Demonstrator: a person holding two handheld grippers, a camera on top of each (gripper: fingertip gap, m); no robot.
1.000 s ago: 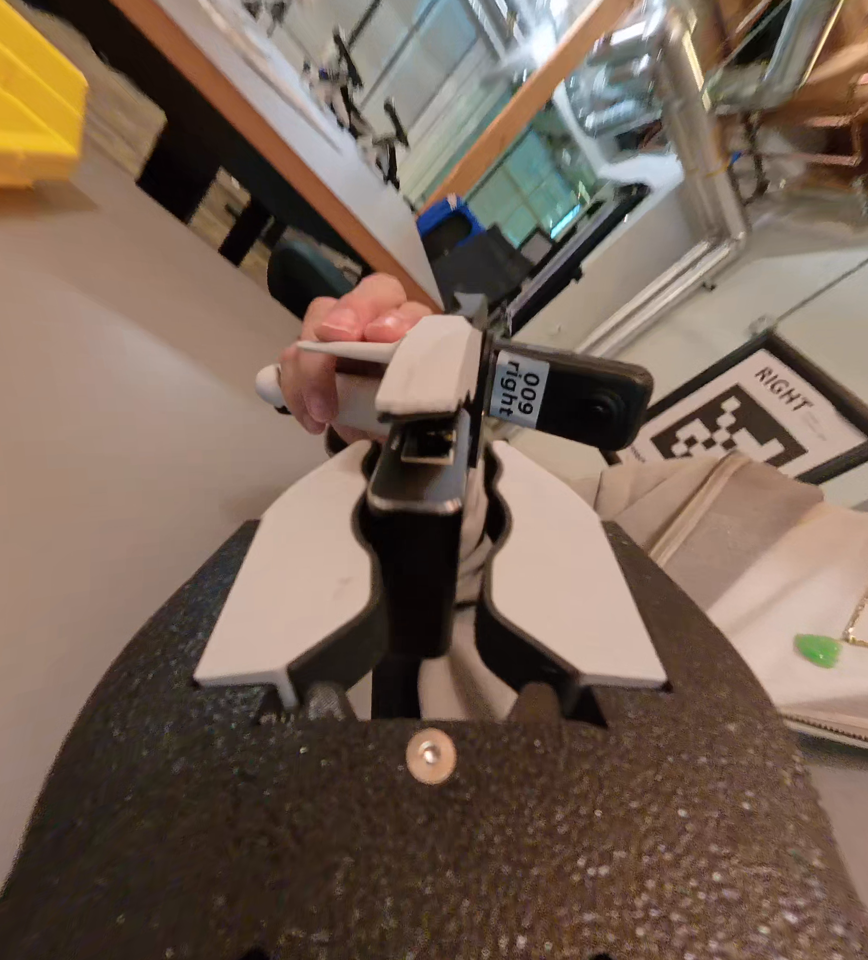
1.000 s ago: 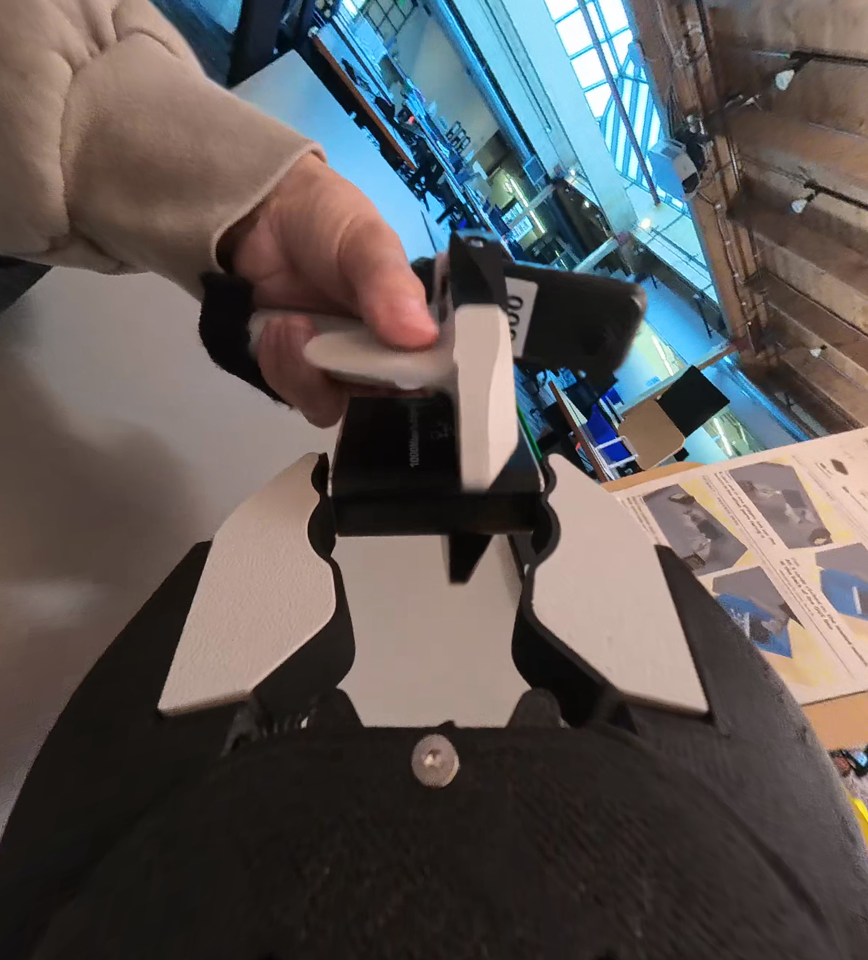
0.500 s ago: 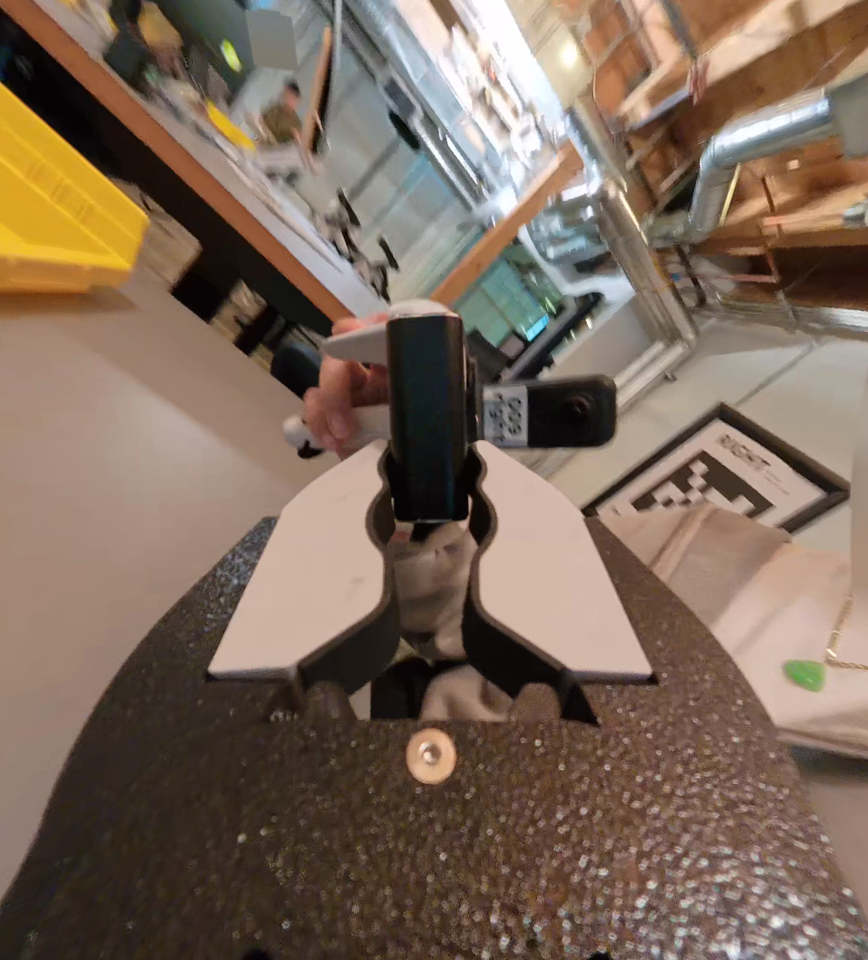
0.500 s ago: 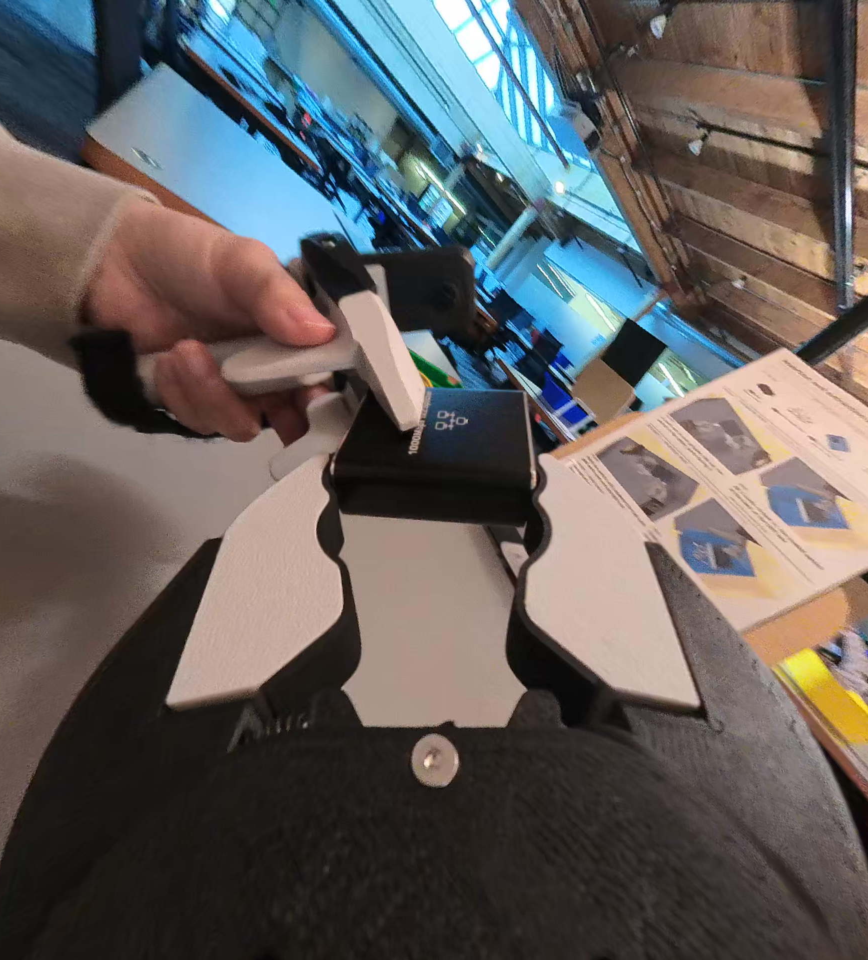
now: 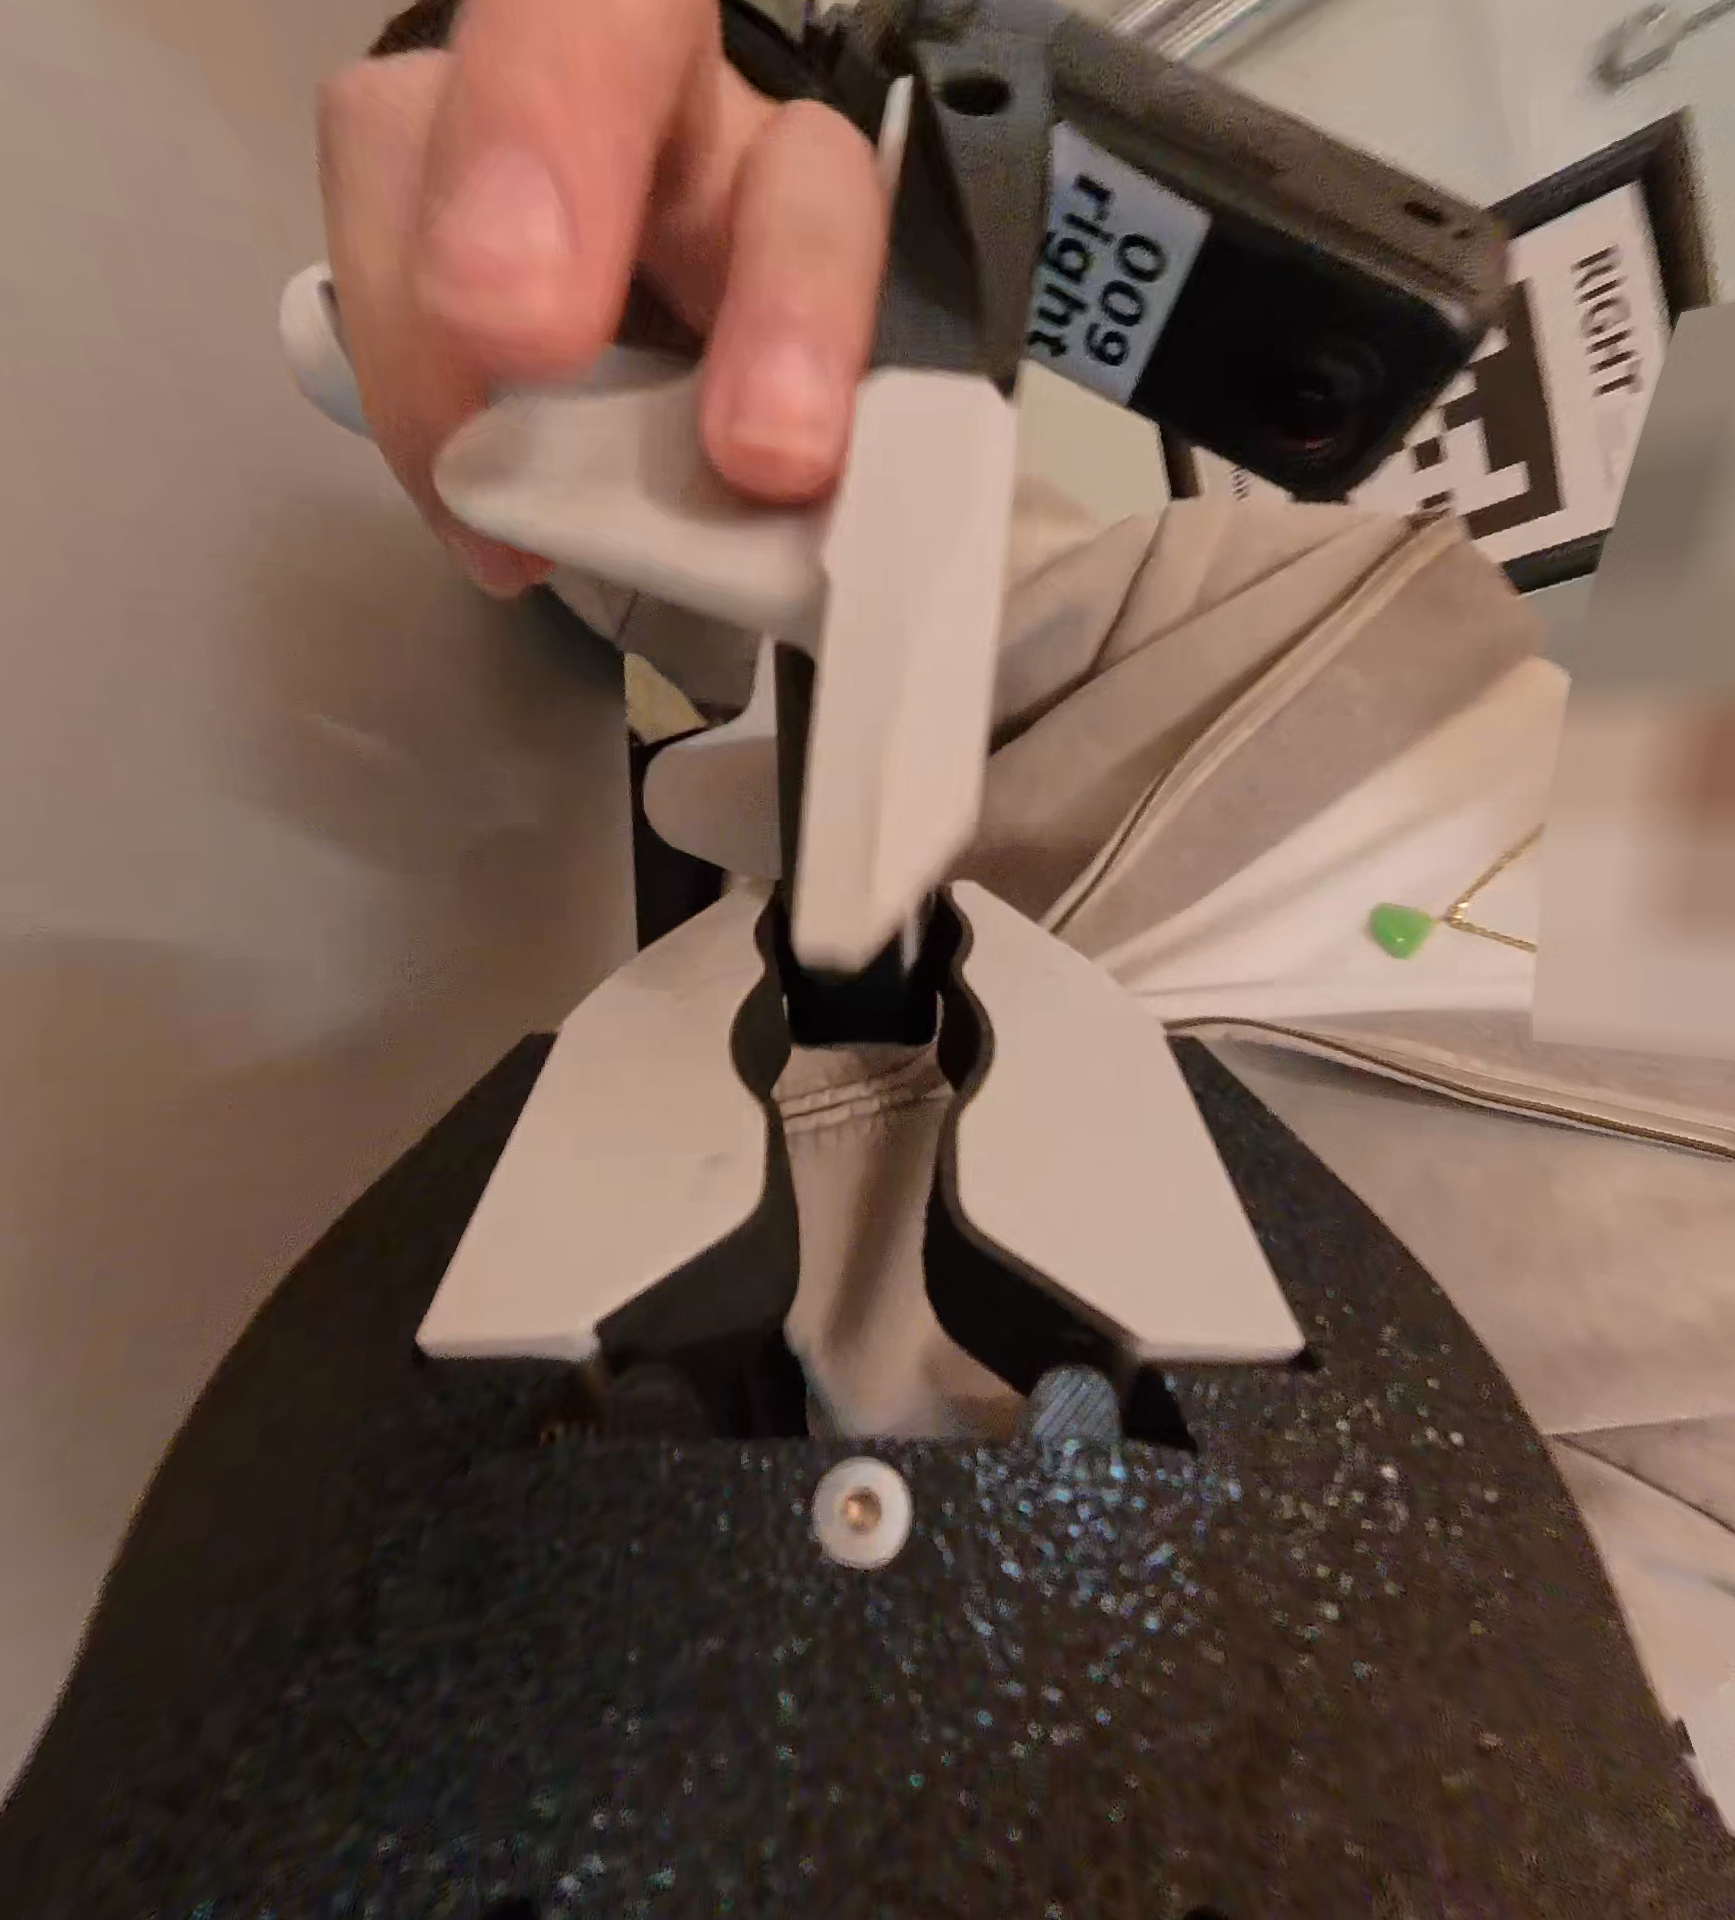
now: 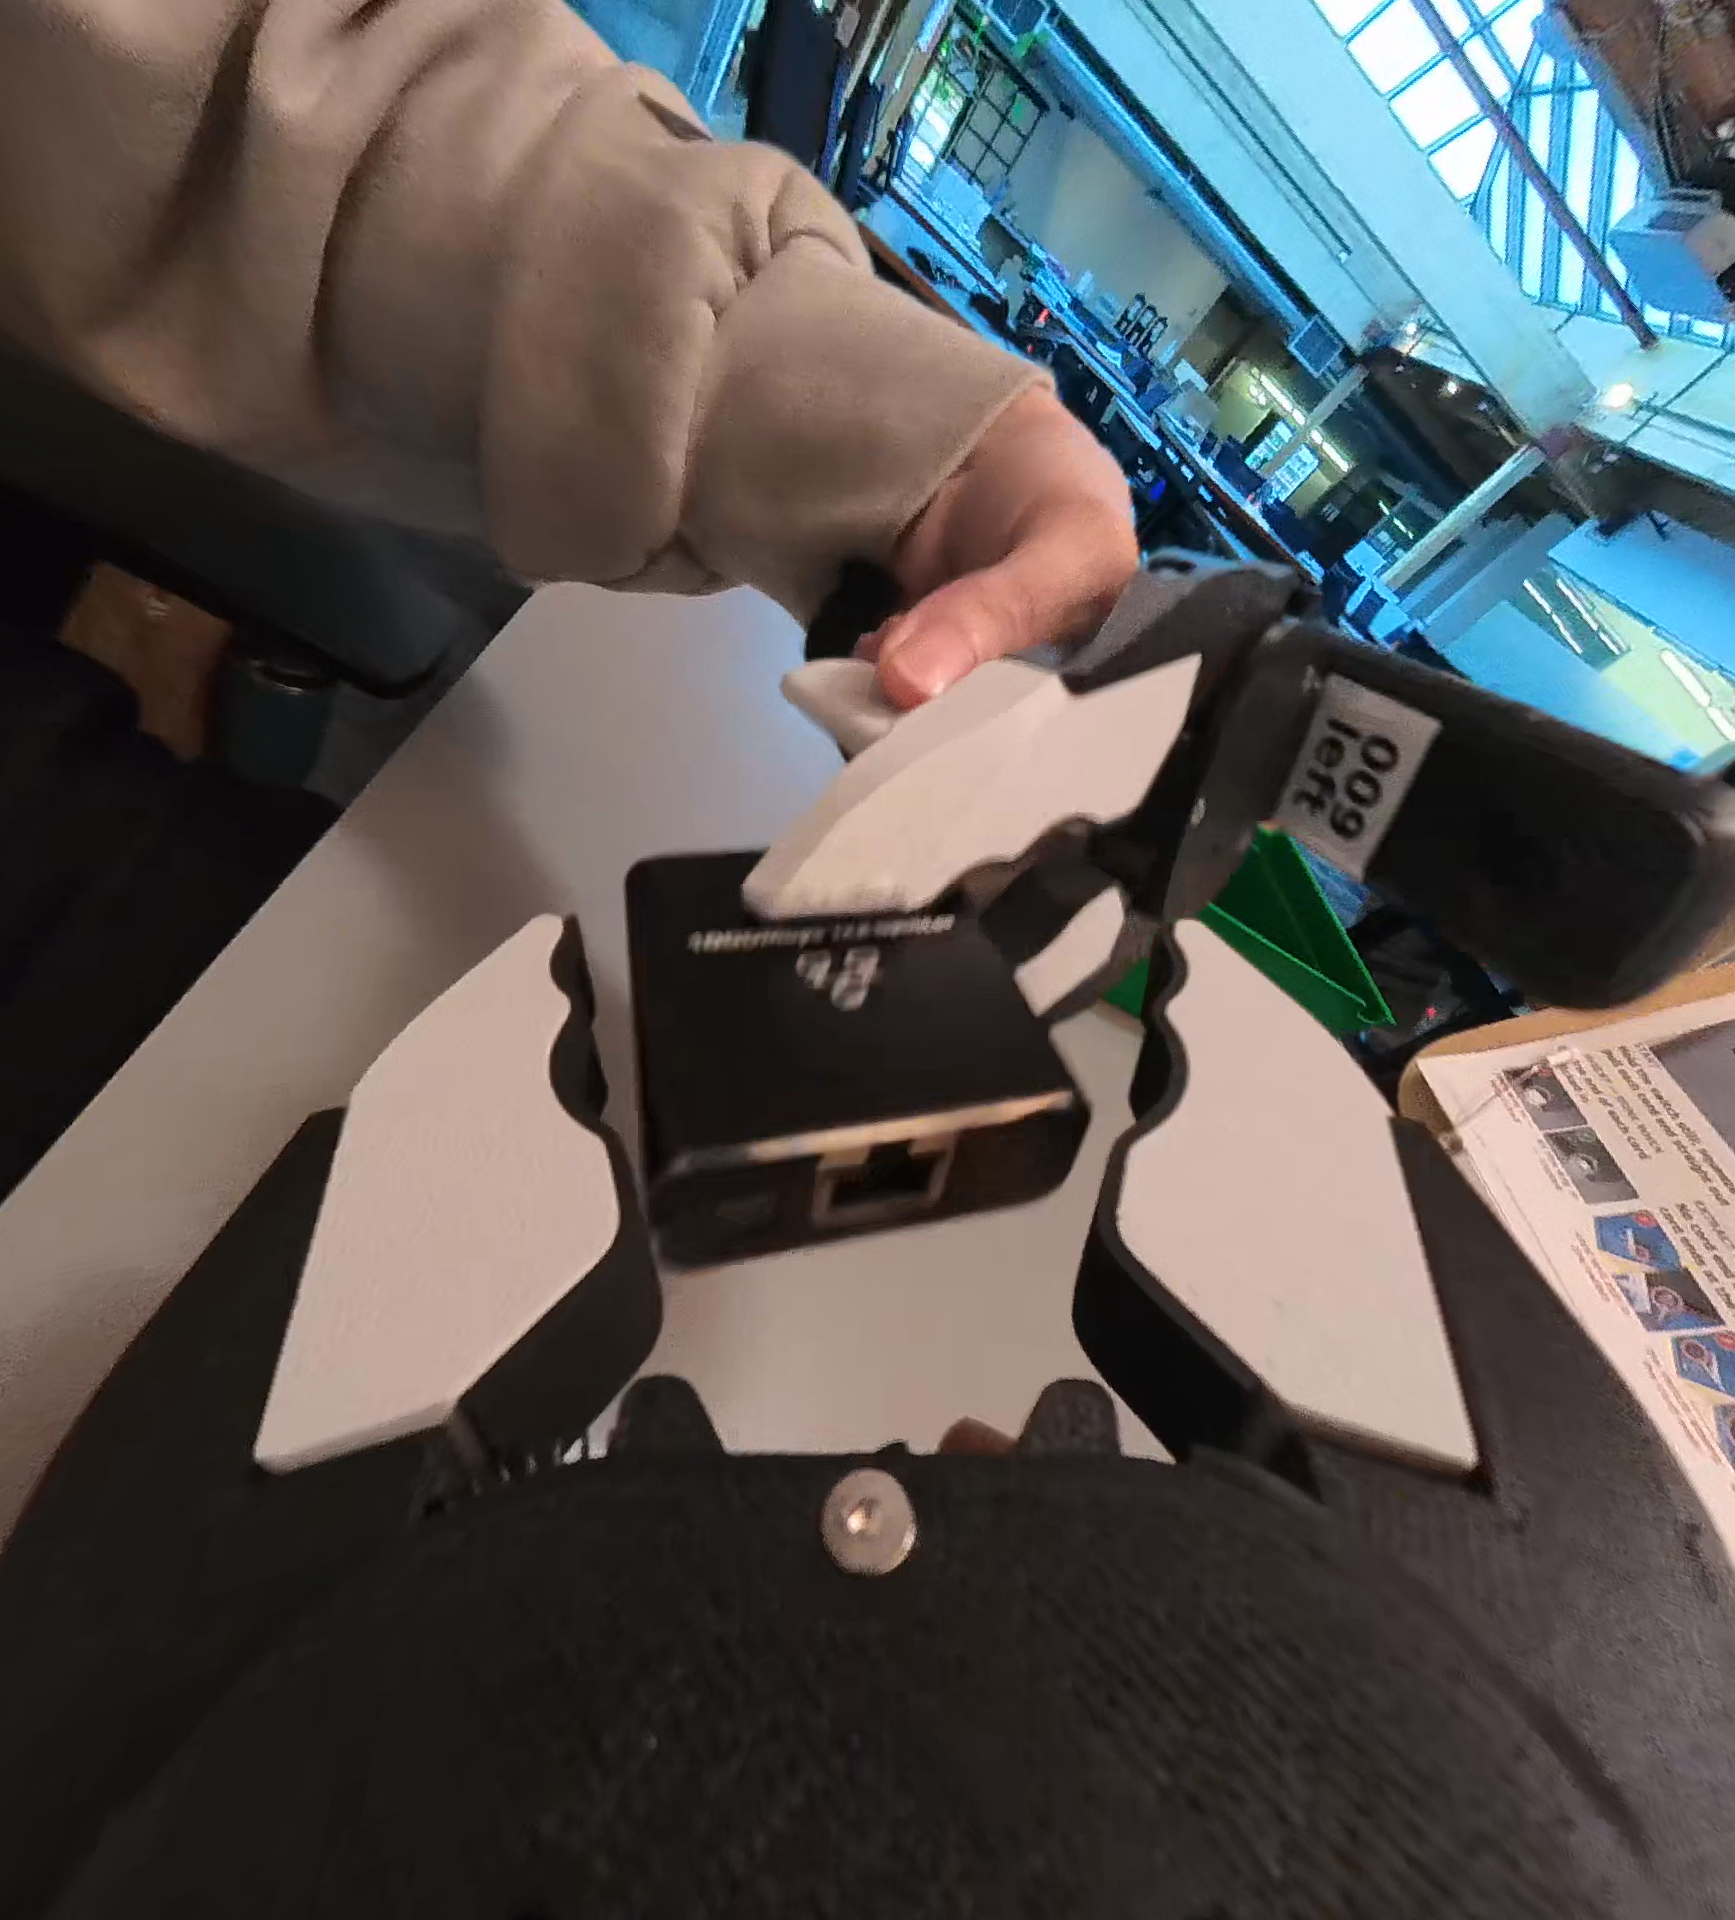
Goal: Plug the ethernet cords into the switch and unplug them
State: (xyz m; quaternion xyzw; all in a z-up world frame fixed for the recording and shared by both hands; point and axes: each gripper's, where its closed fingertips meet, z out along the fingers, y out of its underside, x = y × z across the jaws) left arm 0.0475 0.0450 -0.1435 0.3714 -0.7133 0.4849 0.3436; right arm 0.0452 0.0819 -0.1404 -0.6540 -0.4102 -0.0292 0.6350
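Between your right gripper's [image 6: 868, 1049] spread fingers sits the black switch [image 6: 842, 1049], pinched far-side by your left gripper [image 5: 858, 987]. Keep that pinch steady, port facing near; no cords visible.

Lettered white stickers [image 5: 1112, 281] on 2 cams [image 5: 1310, 343]; print on marker board [image 5: 1611, 343], switch [image 6: 821, 1039] top, instr. sheet [image 6: 1673, 1195]

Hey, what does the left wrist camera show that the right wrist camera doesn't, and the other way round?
Only the left wrist view: a green pendant on a gold chain, and a black-and-white marker board.
Only the right wrist view: the switch with its empty port, and a printed sheet.
Both: the switch clamped in the left gripper, and the right gripper open beside it.
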